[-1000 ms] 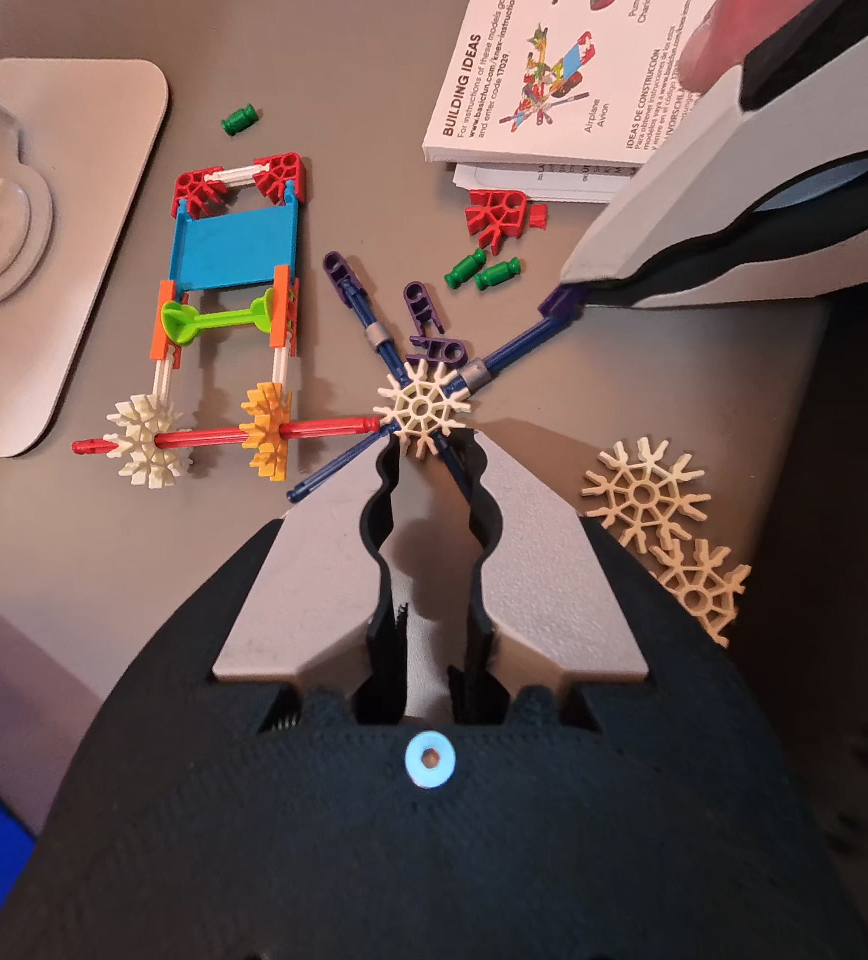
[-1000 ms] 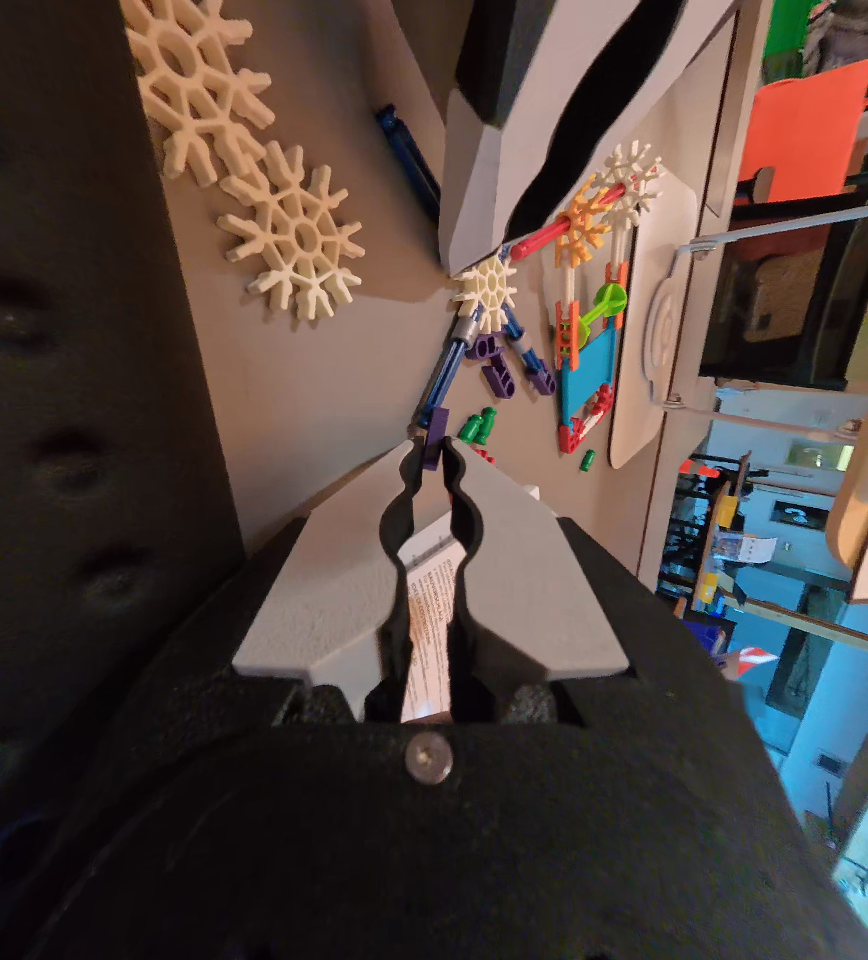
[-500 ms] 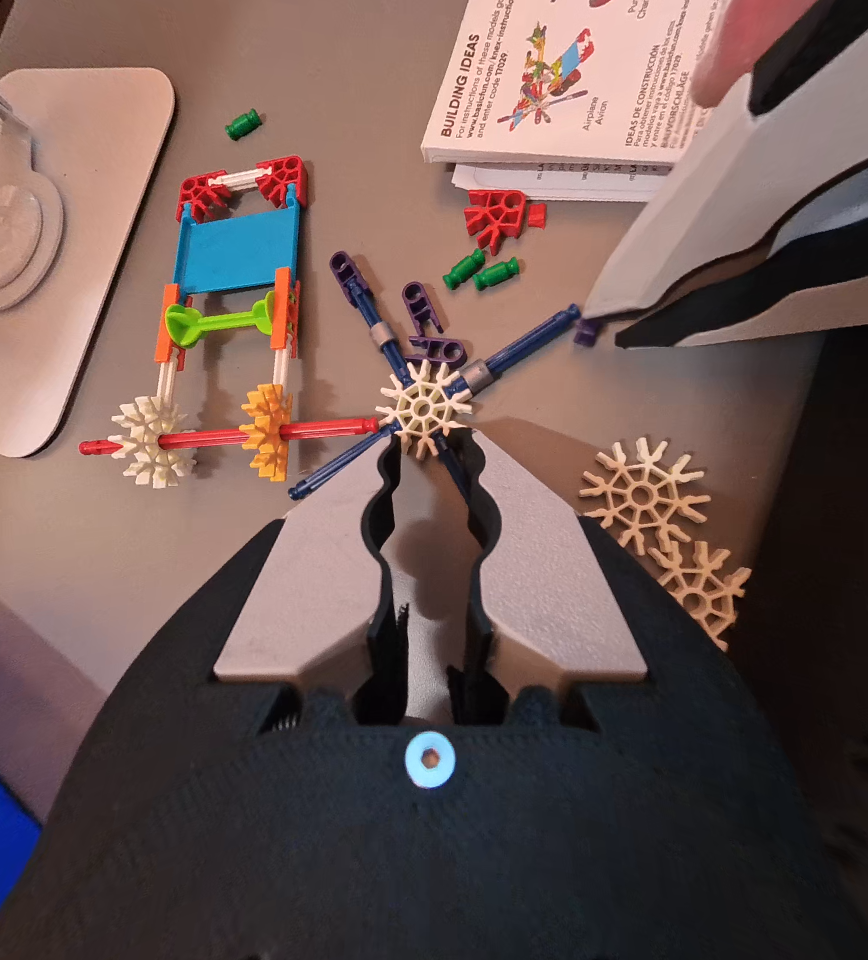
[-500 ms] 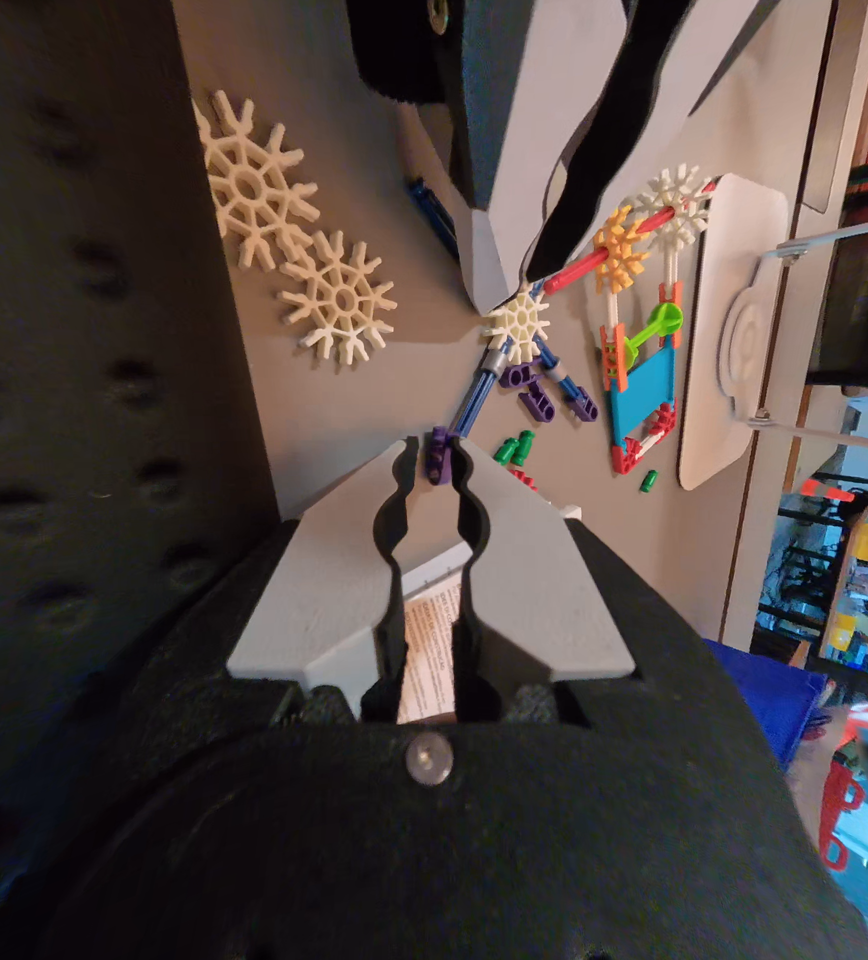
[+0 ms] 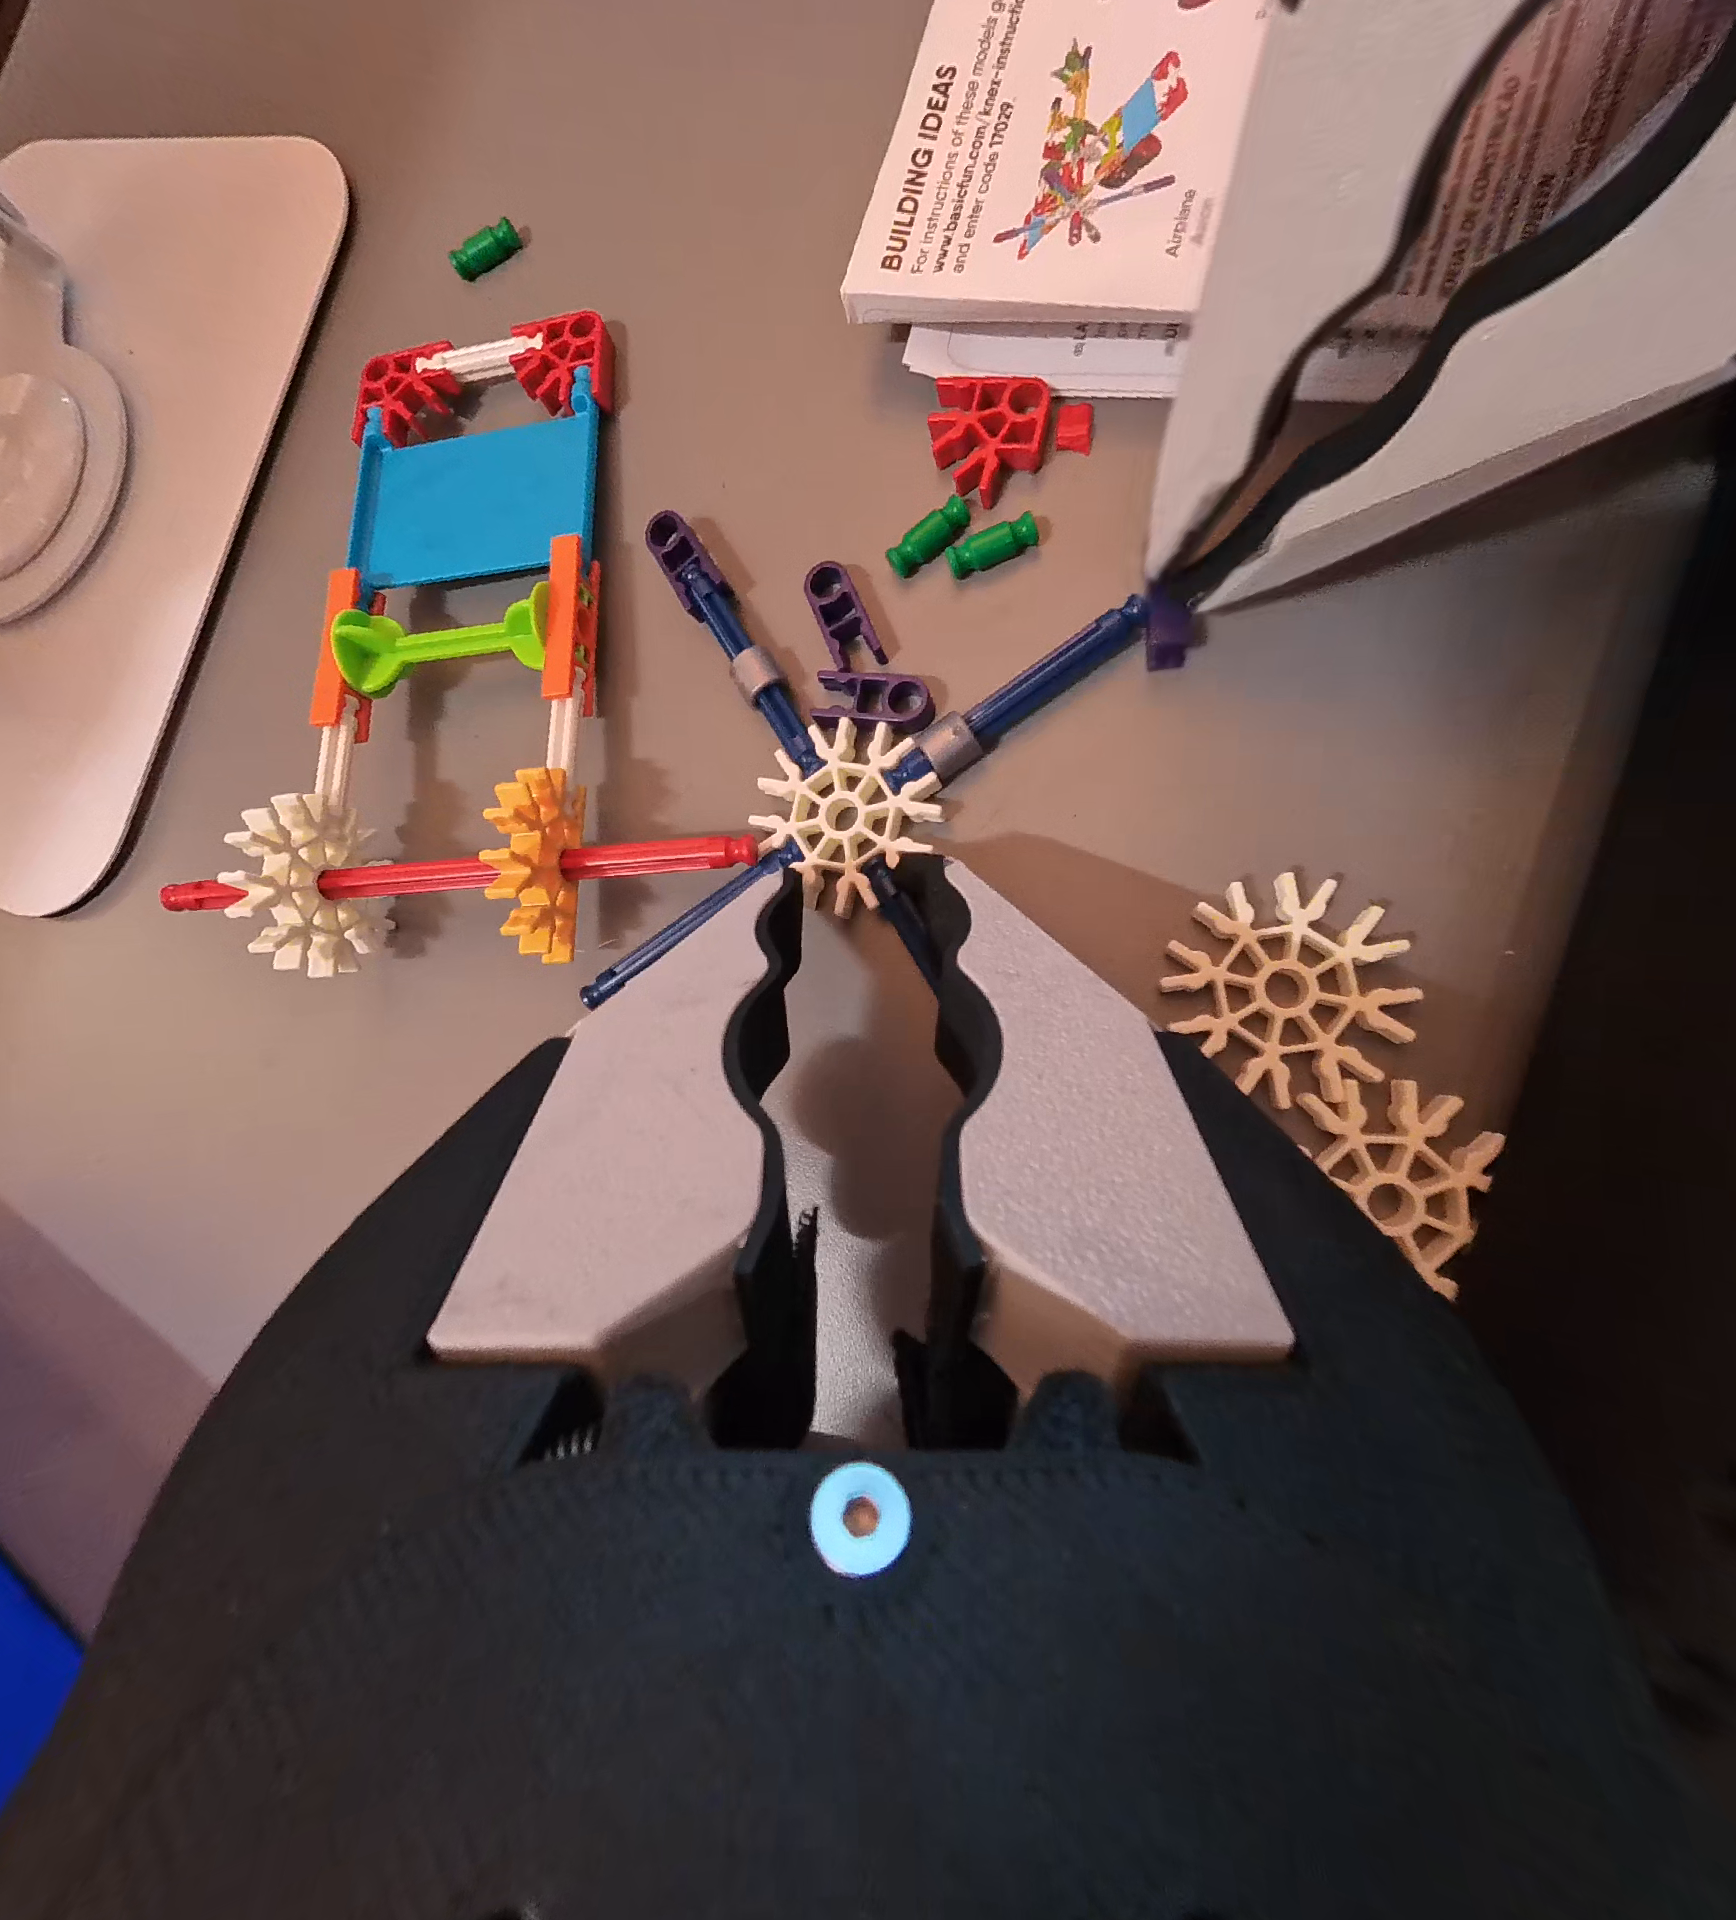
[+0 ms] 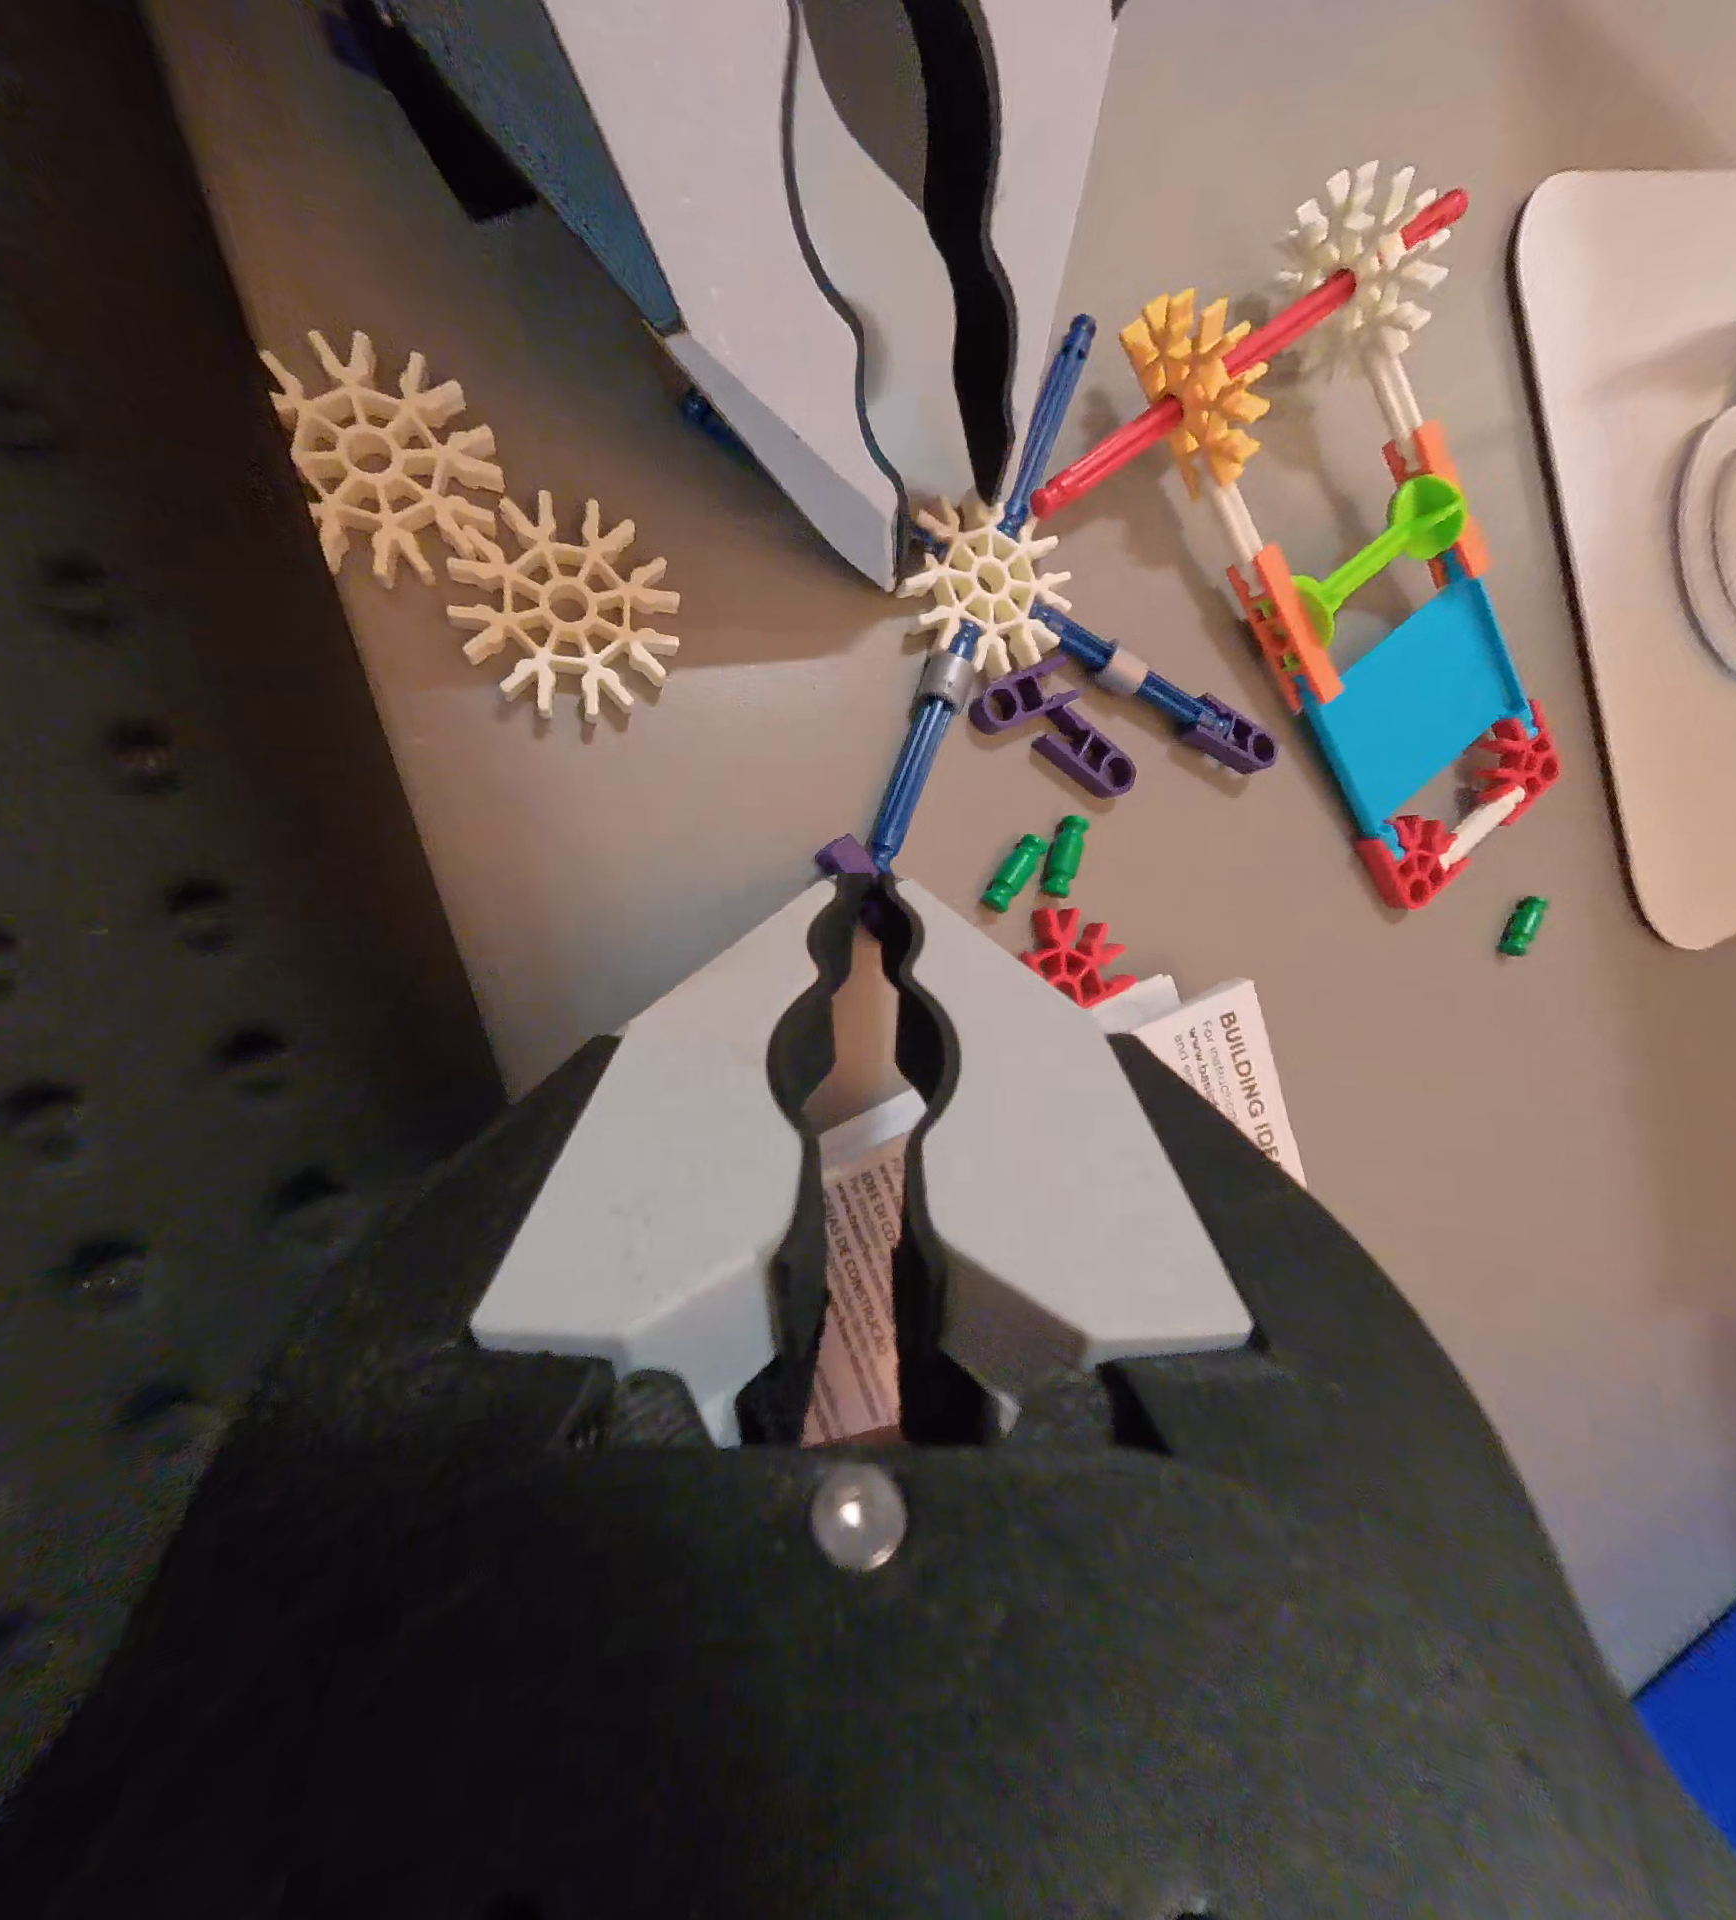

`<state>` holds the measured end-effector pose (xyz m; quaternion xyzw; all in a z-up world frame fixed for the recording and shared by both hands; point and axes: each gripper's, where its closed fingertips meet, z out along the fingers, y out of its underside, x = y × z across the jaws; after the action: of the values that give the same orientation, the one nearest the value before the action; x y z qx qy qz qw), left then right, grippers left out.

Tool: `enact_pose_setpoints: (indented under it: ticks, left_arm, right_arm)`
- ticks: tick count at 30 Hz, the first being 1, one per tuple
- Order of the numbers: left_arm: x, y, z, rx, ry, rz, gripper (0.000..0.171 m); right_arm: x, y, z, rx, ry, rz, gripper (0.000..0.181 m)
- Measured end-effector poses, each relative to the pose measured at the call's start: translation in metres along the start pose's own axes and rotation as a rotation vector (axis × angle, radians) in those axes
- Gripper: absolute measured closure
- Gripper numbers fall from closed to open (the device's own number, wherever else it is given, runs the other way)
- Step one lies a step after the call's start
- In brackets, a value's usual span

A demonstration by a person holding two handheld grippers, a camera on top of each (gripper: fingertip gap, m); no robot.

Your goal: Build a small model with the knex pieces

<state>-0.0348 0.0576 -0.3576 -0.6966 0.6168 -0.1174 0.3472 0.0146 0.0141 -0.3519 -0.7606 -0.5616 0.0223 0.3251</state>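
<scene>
My left gripper is shut on the lower edge of a cream snowflake connector that lies on the grey table. Several dark blue rods radiate from the connector. My right gripper is shut on a small purple clip at the outer end of one blue rod. The clip touches that rod's tip. The right gripper also shows in the left wrist view with the clip. The left gripper shows on the connector in the right wrist view.
A colourful toy frame with a red axle lies to the left, beside a pale board. Two loose snowflake connectors, green pegs, a red connector, purple clips and a booklet lie around. Tip to tip, the grippers are about 7 cm apart.
The right gripper has rolled and shifted with the purple clip, which came slightly off the rod end and now sits against it again. The left gripper has held still.
</scene>
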Motion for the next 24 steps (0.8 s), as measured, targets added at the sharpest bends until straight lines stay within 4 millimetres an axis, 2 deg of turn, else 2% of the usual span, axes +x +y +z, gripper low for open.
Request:
enact_pose_setpoints:
  ticks: [4,12,14,20,24]
  left_arm:
    - [0.000,0.000,0.000,0.002,0.007,-0.003,0.150]
    - [0.000,0.000,0.000,0.002,0.001,0.001,0.150]
    - [0.000,0.000,0.000,0.002,0.000,0.007,0.150]
    - [0.001,0.001,0.000,-0.007,-0.006,0.015,0.150]
    - [-0.002,0.007,-0.005,-0.038,-0.023,-0.002,0.152]
  right_arm:
    - [-0.001,-0.003,0.000,0.011,0.013,-0.031,0.181]
    - [0.008,0.002,-0.001,0.014,-0.035,0.117,0.181]
    - [0.005,0.000,-0.001,0.029,-0.053,0.120,0.181]
    - [0.003,0.002,0.003,-0.006,-0.051,-0.002,0.169]
    - [0.001,0.000,0.007,-0.005,-0.087,-0.021,0.176]
